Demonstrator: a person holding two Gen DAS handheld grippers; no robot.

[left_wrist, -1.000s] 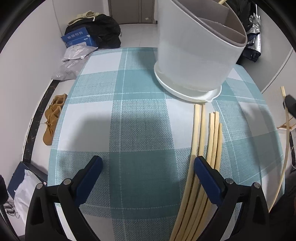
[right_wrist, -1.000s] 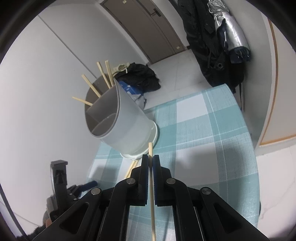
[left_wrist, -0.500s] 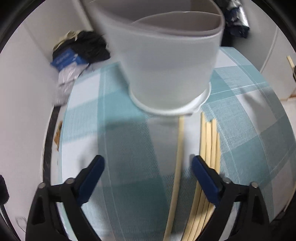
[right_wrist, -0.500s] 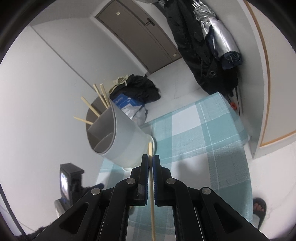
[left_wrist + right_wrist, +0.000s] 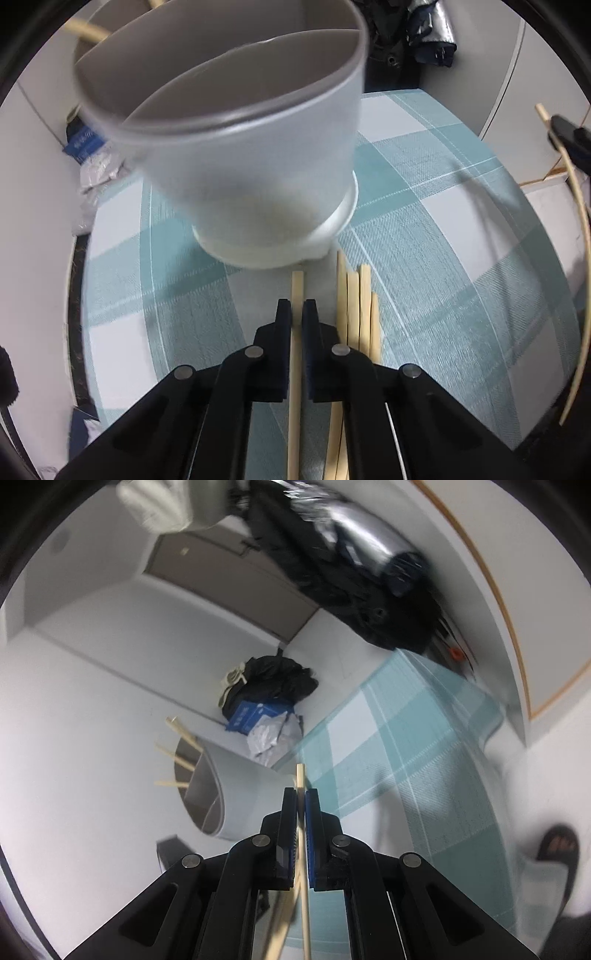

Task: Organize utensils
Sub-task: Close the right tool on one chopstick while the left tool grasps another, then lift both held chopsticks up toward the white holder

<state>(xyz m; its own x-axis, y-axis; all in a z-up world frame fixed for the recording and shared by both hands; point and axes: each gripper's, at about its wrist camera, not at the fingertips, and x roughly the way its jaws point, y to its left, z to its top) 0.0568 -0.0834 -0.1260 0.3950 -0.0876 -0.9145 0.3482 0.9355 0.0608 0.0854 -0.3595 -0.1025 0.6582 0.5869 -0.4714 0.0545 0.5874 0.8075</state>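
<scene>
A white divided utensil holder stands on the teal checked tablecloth; it also shows in the right wrist view with several chopsticks sticking out. My left gripper is shut on one bamboo chopstick that lies on the cloth just in front of the holder's base. Several more chopsticks lie beside it on the right. My right gripper is shut on a chopstick and holds it in the air to the right of the holder; it shows at the left wrist view's right edge.
The table edge runs along the left, with a blue box and bags on the floor beyond. Dark coats hang at the back right. A sandalled foot is on the floor at the right.
My left gripper has moved in toward the holder and closed on the leftmost chopstick. My right gripper has swung up and tilted, still holding its chopstick.
</scene>
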